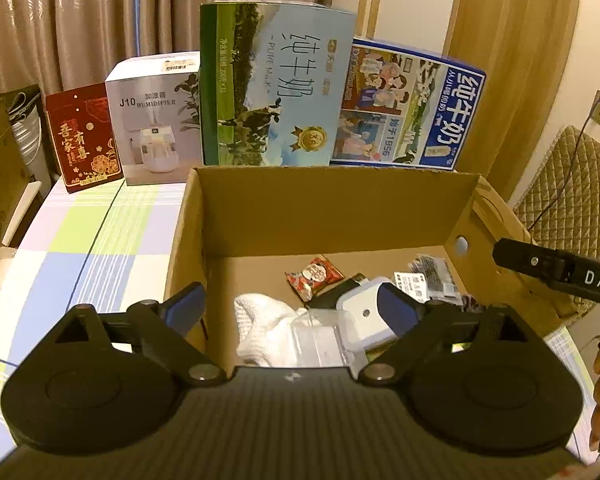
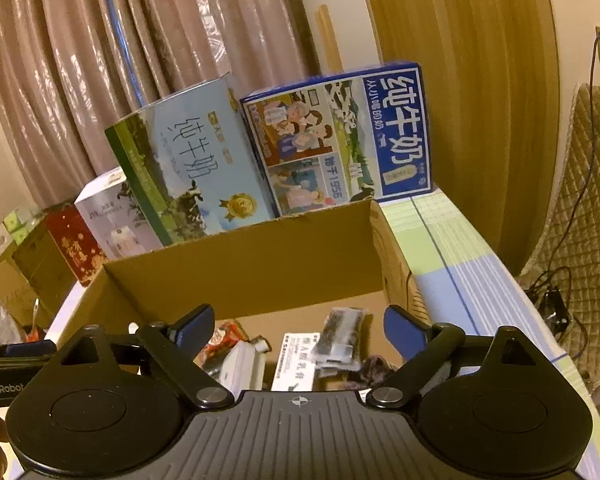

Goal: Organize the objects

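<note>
A: Well, the cardboard box [image 1: 332, 208] holds the small things already: a white sock [image 1: 260, 328], a clear plastic packet [image 1: 320, 340] partly on top of it, a white device [image 1: 364, 316], a red snack packet [image 1: 314, 276], a white printed carton [image 2: 294, 364] and a dark sachet [image 2: 340, 336].

B: And the grippers?

A: The left gripper [image 1: 296, 312] hangs over the near rim, jaws spread wide, nothing between them. The right gripper [image 2: 300, 324] is likewise wide open and empty, above the right half of the box.

B: So which step is this?

A: I can't settle it. Empty jaws over a filled box fit a moment just after something was dropped in, or one just before something is lifted out. Either way, any reach inside would call for clearing the tall walls and picking one item out of an overlapping heap.

B: Anything hard to see?

A: The near floor of the box is hidden by both gripper bodies. A purplish crumpled thing [image 2: 374, 366] in the right corner I can't identify. Behind the box stand two milk cartons [image 1: 276, 88], a humidifier box [image 1: 156, 120] and a red gift box [image 1: 82, 136] on the checked tablecloth [image 1: 92, 240].
</note>
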The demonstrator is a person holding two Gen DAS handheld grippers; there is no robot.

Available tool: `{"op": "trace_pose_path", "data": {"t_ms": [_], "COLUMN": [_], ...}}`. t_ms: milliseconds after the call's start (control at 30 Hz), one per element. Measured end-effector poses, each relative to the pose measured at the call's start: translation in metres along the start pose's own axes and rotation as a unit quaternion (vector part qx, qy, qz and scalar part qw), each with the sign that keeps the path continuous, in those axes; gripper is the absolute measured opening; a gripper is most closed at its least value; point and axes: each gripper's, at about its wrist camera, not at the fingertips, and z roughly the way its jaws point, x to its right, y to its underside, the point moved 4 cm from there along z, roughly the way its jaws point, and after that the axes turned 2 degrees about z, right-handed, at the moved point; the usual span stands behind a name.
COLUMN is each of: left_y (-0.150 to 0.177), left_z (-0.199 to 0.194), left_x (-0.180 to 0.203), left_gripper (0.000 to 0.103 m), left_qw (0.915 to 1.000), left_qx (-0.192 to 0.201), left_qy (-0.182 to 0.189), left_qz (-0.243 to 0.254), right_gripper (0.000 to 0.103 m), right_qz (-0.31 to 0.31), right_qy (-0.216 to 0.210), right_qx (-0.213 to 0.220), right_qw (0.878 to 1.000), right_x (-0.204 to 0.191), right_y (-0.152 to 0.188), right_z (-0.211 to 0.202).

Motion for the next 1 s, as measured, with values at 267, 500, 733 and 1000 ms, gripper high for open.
{"op": "trace_pose_path", "data": {"t_ms": [267, 500, 733, 1000], "left_y": [0.005, 0.022, 0.050, 0.071], "left_z": [-0.028, -0.058, -0.101, -0.143], "left_x": [0.013, 0.009, 0.006, 0.013], "left_gripper": [0.101, 0.102, 0.102, 0.102], "left_qw": [0.9995, 0.9988, 0.9980, 0.9981], "left_qx": [0.018, 0.035, 0.054, 0.054], "left_qy": [-0.003, -0.013, -0.023, -0.028], "left_qz": [0.025, 0.031, 0.023, -0.003], "right_gripper": [0.099, 0.101, 0.101, 0.101], "right_qz": [-0.030, -0.033, -0.057, -0.065], "right_qy": [0.010, 0.013, 0.018, 0.014], "right_qx": [0.007, -0.001, -0.007, -0.015], "right_qw": [0.999, 0.999, 0.998, 0.998], "right_x": [-0.006, -0.001, 0.002, 0.003], "right_y": [0.008, 0.024, 0.043, 0.063], "right_z": [-0.028, -0.060, -0.093, -0.128]}}
